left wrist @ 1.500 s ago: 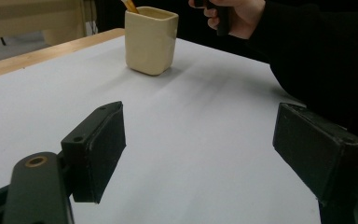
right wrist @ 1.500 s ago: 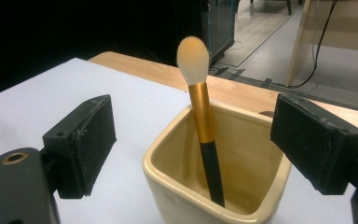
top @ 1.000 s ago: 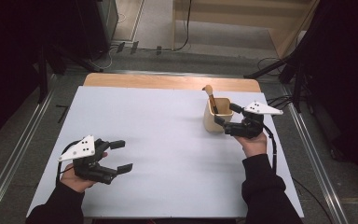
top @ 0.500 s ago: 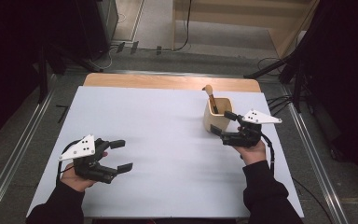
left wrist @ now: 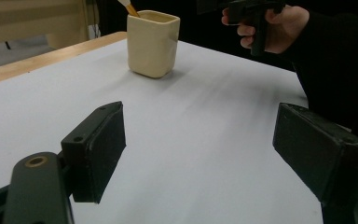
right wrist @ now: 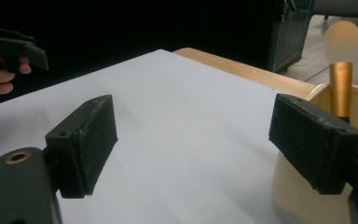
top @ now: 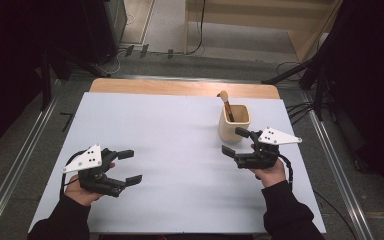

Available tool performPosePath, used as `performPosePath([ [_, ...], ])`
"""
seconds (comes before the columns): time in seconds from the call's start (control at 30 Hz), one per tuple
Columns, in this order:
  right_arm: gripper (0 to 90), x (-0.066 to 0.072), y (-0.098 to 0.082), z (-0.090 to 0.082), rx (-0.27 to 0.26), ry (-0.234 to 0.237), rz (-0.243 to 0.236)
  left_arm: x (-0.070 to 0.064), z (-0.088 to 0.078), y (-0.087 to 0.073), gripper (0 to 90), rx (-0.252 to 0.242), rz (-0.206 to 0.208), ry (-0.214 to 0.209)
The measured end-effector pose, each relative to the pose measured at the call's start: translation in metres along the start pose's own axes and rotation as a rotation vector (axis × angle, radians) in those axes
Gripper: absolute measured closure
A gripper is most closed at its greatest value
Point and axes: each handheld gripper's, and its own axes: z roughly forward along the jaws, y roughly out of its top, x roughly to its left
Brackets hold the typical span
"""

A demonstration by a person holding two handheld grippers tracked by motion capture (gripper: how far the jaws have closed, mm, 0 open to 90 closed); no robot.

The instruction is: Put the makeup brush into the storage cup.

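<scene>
A cream square cup (top: 233,124) stands on the white table top (top: 175,150) toward the back right, with a gold-handled brush (top: 226,105) leaning in it, bristles up. My right gripper (top: 235,141) hovers just in front of the cup, open and holding nothing. In the right gripper view the cup (right wrist: 307,196) sits behind the right-hand jaw and the brush (right wrist: 341,70) rises above it. My left gripper (top: 129,166) is open over the near left of the table, with nothing in it. The left gripper view shows the cup (left wrist: 152,44) far ahead and the other hand beyond it.
A bare wooden strip (top: 180,87) runs along the table's far edge. Metal rails (top: 337,170) flank both sides of the table. Cables lie on the floor behind, and dark stands rise at the back left and right.
My right gripper has drawn back toward the person and away from the cup, which stays in place with the brush. The left gripper has not moved.
</scene>
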Motion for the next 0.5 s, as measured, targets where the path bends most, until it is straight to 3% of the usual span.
performPosePath([
  [0.5, 15.9, 0.023, -0.006, -0.003, 0.007, 0.053, -0.032, -0.001, -0.002, 0.000, 17.9, -0.009, 0.006, 0.004],
])
